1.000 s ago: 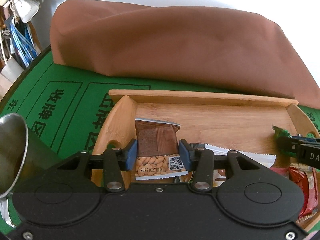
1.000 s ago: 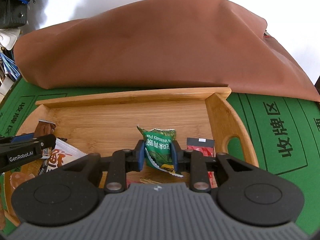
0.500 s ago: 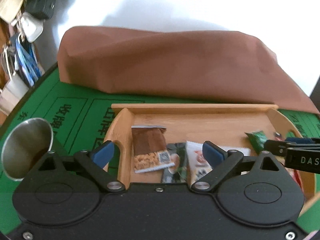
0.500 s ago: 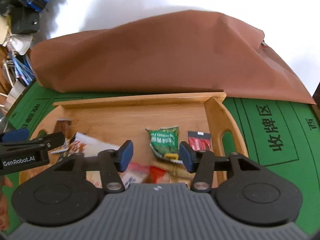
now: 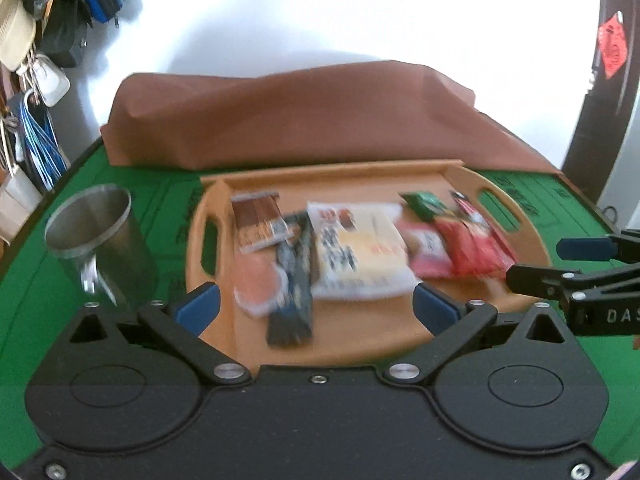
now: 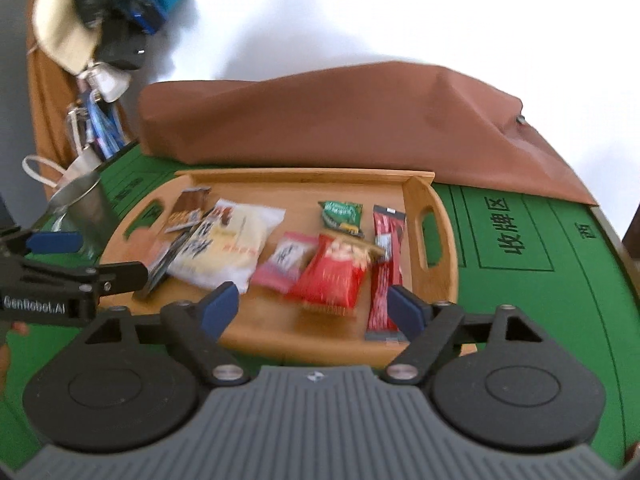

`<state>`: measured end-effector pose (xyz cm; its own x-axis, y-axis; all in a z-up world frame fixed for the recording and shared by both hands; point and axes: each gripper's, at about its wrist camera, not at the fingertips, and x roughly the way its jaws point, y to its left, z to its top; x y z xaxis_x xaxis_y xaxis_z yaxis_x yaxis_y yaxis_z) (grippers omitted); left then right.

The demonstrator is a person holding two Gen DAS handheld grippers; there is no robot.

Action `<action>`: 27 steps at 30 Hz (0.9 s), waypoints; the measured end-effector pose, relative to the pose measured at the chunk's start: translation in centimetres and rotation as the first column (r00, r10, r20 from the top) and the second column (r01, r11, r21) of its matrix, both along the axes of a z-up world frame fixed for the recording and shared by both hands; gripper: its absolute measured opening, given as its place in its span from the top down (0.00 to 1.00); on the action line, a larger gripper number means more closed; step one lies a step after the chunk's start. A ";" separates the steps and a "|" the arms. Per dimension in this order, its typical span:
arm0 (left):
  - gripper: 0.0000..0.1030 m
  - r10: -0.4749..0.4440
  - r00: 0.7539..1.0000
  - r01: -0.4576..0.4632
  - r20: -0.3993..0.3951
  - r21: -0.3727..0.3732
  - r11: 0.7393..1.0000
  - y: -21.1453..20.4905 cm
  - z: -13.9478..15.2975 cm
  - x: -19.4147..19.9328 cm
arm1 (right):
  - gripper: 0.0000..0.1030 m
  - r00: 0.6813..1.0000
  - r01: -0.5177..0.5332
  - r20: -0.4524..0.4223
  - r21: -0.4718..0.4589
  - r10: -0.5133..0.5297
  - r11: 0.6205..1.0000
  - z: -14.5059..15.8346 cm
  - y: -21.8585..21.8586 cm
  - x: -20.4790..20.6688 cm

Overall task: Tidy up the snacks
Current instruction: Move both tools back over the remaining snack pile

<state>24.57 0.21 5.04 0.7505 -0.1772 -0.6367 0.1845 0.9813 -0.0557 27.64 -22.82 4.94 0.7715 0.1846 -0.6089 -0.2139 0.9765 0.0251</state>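
Note:
A wooden tray [image 5: 532, 236] [image 6: 440, 216] on the green mat holds several snack packets. A brown nut packet [image 5: 260, 220] [image 6: 188, 210] lies at its left, a large white packet [image 5: 356, 248] [image 6: 236, 244] in the middle, a green wasabi packet [image 5: 426, 204] [image 6: 342, 216] and red packets [image 5: 476, 248] [image 6: 332, 274] at the right. My left gripper [image 5: 316, 310] is open and empty above the tray's near edge. My right gripper [image 6: 312, 310] is open and empty, also at the near edge. Each gripper shows at the side of the other's view.
A steel cup [image 5: 100, 240] [image 6: 82, 206] stands left of the tray. A brown cloth bundle [image 5: 304, 120] [image 6: 360, 120] lies behind the tray. Bags and cables hang at the far left [image 5: 44, 40]. Green mat [image 6: 560, 280] stretches right of the tray.
Both grippers let go of their packets, opened wide and pulled back and up from the tray. The brown nut packet and the green wasabi packet now lie in the tray.

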 end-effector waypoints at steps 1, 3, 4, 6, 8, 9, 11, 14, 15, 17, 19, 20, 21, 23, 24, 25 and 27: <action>0.00 -0.007 1.000 0.007 0.000 -0.006 1.000 0.1 -0.1 -0.6 | 0.13 1.000 -0.011 0.010 -0.007 0.011 1.000 -0.1 0.0 -1.1; 0.00 -0.017 1.000 0.017 0.005 -0.005 1.000 0.0 -0.4 -2.3 | 0.11 0.999 -0.042 0.020 -0.016 0.042 0.999 -0.3 -0.1 -3.0; 0.00 -0.025 1.000 0.025 0.008 0.001 1.000 -0.1 -0.5 -3.0 | 0.09 0.998 -0.062 0.017 -0.017 0.062 0.998 -0.5 -0.1 -3.8; 0.00 -0.041 0.999 0.041 0.013 0.013 0.999 -0.3 -0.9 -4.3 | 0.06 0.994 -0.110 -0.007 -0.018 0.110 0.994 -1.0 -0.2 -5.0; 0.00 -0.052 0.999 0.052 0.008 0.018 0.998 -0.5 -1.4 -5.3 | 0.05 0.988 -0.154 -0.034 -0.026 0.153 0.988 -1.5 -0.4 -6.0; 0.00 -0.053 0.999 0.053 -0.002 0.016 0.998 -0.5 -1.7 -5.7 | 0.05 0.985 -0.167 -0.039 -0.033 0.166 0.985 -1.7 -0.5 -6.6; 0.00 -0.056 0.998 0.056 -0.022 0.006 0.998 -0.4 -2.4 -6.4 | 0.02 0.981 -0.193 -0.039 -0.055 0.192 0.980 -2.1 -0.6 -7.7; 0.00 -0.068 0.997 0.067 -0.043 -0.015 0.998 -0.2 -3.4 -7.3 | 0.00 0.973 -0.232 -0.036 -0.098 0.229 0.968 -2.9 -0.6 -9.4; 0.00 -0.070 0.997 0.069 -0.044 -0.022 0.997 0.0 -3.8 -7.5 | 0.00 0.971 -0.238 -0.041 -0.117 0.235 0.964 -3.2 -0.5 -9.7; 0.00 -0.069 0.997 0.068 -0.042 -0.024 0.997 0.1 -4.3 -8.0 | 0.00 0.971 -0.241 -0.048 -0.151 0.236 0.959 -3.8 -0.3 -10.6; 0.00 -0.065 0.997 0.064 -0.044 -0.014 0.998 0.2 -4.7 -8.3 | 0.00 0.968 -0.250 -0.056 -0.160 0.244 0.955 -4.3 -0.3 -11.3; 0.00 -0.068 0.997 0.068 -0.046 -0.007 0.998 0.1 -5.0 -8.5 | 0.00 0.966 -0.257 -0.061 -0.159 0.250 0.953 -4.4 -0.3 -11.6; 0.00 -0.073 0.996 0.073 -0.047 -0.001 0.997 0.1 -5.2 -8.6 | 0.00 0.964 -0.265 -0.065 -0.159 0.258 0.951 -4.5 -0.3 -11.9; 0.00 -0.079 0.995 0.080 -0.055 0.012 0.997 -0.1 -5.7 -8.7 | 0.00 0.959 -0.283 -0.071 -0.164 0.274 0.945 -5.0 -0.3 -12.3; 0.00 -0.081 0.995 0.082 -0.061 0.018 0.996 -0.2 -5.9 -8.7 | 0.00 0.957 -0.287 -0.076 -0.166 0.278 0.943 -5.2 -0.2 -12.4; 0.00 -0.081 0.995 0.083 -0.066 0.020 0.996 -0.3 -6.0 -8.7 | 0.00 0.956 -0.291 -0.084 -0.168 0.281 0.942 -5.4 -0.1 -12.4; 0.00 -0.089 0.993 0.091 -0.075 0.019 0.996 -0.4 -6.3 -8.7 | 0.00 0.954 -0.299 -0.095 -0.170 0.286 0.939 -5.7 0.0 -12.4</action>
